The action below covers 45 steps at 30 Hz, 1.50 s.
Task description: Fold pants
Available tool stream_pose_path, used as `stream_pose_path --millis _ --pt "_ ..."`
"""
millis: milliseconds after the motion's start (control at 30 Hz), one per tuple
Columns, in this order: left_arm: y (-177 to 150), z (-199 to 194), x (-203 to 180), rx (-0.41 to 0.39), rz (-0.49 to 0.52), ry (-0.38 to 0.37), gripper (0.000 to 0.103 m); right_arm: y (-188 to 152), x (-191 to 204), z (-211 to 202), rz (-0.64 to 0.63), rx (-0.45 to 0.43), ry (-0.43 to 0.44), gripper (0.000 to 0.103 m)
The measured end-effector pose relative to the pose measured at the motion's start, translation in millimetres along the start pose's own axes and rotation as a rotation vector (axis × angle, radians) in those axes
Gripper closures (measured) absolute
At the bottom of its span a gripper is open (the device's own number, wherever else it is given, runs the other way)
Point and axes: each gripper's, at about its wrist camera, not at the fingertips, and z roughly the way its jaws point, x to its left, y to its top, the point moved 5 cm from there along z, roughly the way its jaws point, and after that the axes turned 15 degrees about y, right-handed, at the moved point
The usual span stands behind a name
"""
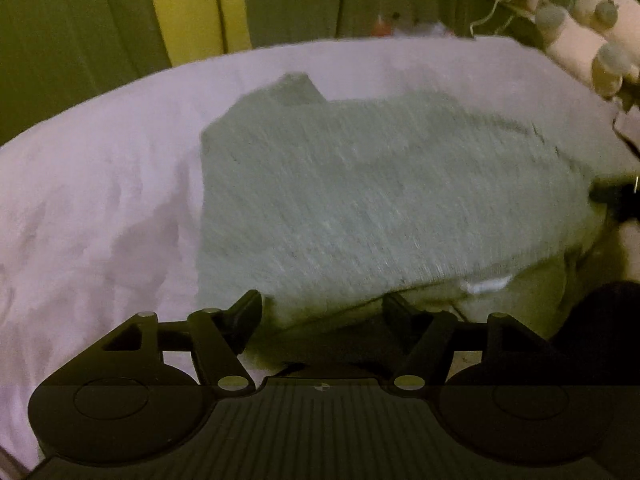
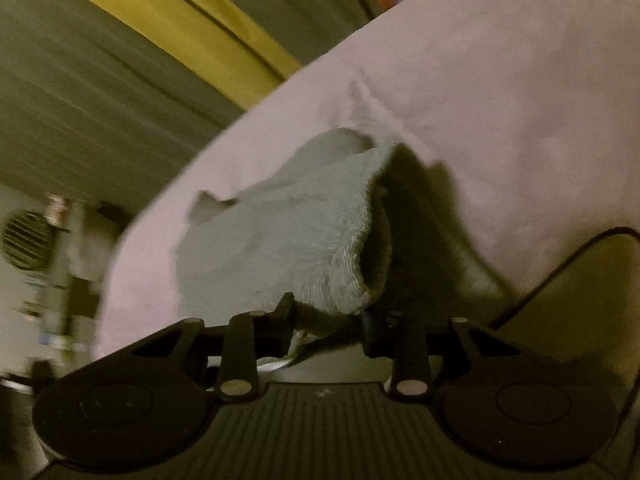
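Grey knit pants (image 1: 360, 192) lie folded flat on a bed with a lilac sheet (image 1: 100, 168). Their near edge, with a white tag (image 1: 486, 284), runs between the spread fingers of my left gripper (image 1: 322, 310), which stands open with neither pad pressing the cloth. In the right wrist view a bunched end of the pants (image 2: 288, 240) rises off the sheet (image 2: 500, 100) and throws a dark shadow under it. My right gripper (image 2: 329, 318) is shut on that bunched cloth. Both views are blurred.
Green and yellow curtains (image 1: 192, 4) hang behind the bed. A pale plush toy (image 1: 592, 40) sits at the bed's far right corner. A dark cable (image 2: 560, 264) loops over the bed's near right side. A round vented appliance (image 2: 26, 240) stands off the bed's left.
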Motion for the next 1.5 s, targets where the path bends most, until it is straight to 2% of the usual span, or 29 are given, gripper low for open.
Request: stream_pose_path --millis 67,200,300,333,367,400,433,467,533,567,633,700,733,767,867,900,967,1067,1100,1167,1367,1400,1433,1467,1500 --pt "6.3 -6.3 9.3 -0.025 -0.026 0.008 0.03 -4.1 -12.2 -0.8 0.062 0.057 -0.013 0.072" --pt "21.9 -2.9 24.6 -0.051 -0.059 0.057 0.029 -29.9 -61.8 28.3 0.188 0.192 -0.16 0.075" --pt "27.1 15.5 25.9 -0.033 -0.053 0.06 0.026 -32.7 -67.1 44.2 0.178 0.228 -0.204 0.073" --pt "26.0 26.2 24.1 0.001 -0.041 0.07 0.026 -28.2 -64.3 44.3 0.178 0.237 -0.21 0.066" --pt "23.0 37.1 21.1 0.038 -0.023 0.082 0.028 -19.9 -60.0 40.4 0.183 0.238 -0.217 0.053" --pt "19.4 43.8 18.2 0.061 -0.008 0.085 0.029 -12.2 -54.0 33.5 0.17 0.231 -0.247 0.044" --pt "15.3 47.8 15.7 0.077 0.005 0.085 0.029 -2.4 -44.9 25.4 0.133 0.208 -0.276 0.027" --pt "11.6 48.5 13.5 0.076 0.016 0.079 0.029 10.0 -33.3 15.5 0.09 0.164 -0.287 0.015" --pt "6.5 45.6 10.3 0.044 0.037 0.067 0.028 32.9 -11.0 -1.8 0.017 0.065 -0.268 0.011" --pt "4.2 45.5 9.2 0.041 0.05 0.071 0.028 47.6 3.7 -4.8 -0.018 0.013 -0.227 0.003" --pt "0.5 44.8 9.5 0.039 0.047 0.071 0.028 69.4 23.3 7.4 -0.034 -0.026 -0.137 0.002" --pt "-0.5 44.3 12.0 0.047 0.03 0.062 0.028 86.1 37.6 45.6 -0.022 0.002 -0.011 0.002" --pt "-0.7 44.1 13.8 0.048 0.019 0.053 0.028 89.4 41.3 69.0 -0.031 0.041 -0.009 0.002" --pt "-1.1 44.4 16.0 0.048 0.01 0.044 0.028 90.9 44.6 92.0 -0.078 0.083 -0.05 0.002" --pt "-4.1 47.3 20.1 0.049 -0.005 0.026 0.027 79.5 55.7 153.6 -0.401 0.238 -0.182 0.003" --pt "-4.4 48.5 21.1 0.048 -0.007 0.019 0.026 73.7 55.2 165.7 -0.473 0.271 -0.218 0.003" --pt "-5.3 52.0 23.6 0.049 -0.011 0.013 0.022 68.7 58.5 184.8 -0.527 0.326 -0.194 0.003" --pt "-5.7 56.8 28.0 0.064 -0.033 -0.005 0.019 82.5 65.1 192.6 -0.417 0.275 -0.046 0.003" --pt "-5.1 58.3 28.9 0.068 -0.039 -0.012 0.019 86.5 67.3 197.0 -0.377 0.245 -0.013 0.003" --pt "-5.3 59.2 30.9 0.074 -0.046 -0.021 0.019 92.6 70.9 211.3 -0.363 0.228 -0.015 0.012" --pt "-5.7 60.3 34.0 0.071 -0.045 -0.023 0.018 76.4 91.8 268.5 -0.412 0.334 -0.013 0.014" --pt "-5.3 61.1 34.8 0.074 -0.046 -0.021 0.018 71.6 94.8 276.7 -0.44 0.341 -0.021 0.021" --pt "-4.4 61.0 35.8 0.075 -0.05 -0.02 0.018 70.0 98.2 281.9 -0.487 0.327 -0.045 0.068" --pt "-3.8 60.6 35.8 0.075 -0.055 -0.019 0.018 69.0 102.2 287.9 -0.532 0.334 -0.07 0.079" --pt "-3.3 60.8 38.7 0.076 -0.06 -0.018 0.018 72.8 105.4 289.5 -0.506 0.329 -0.058 0.08"
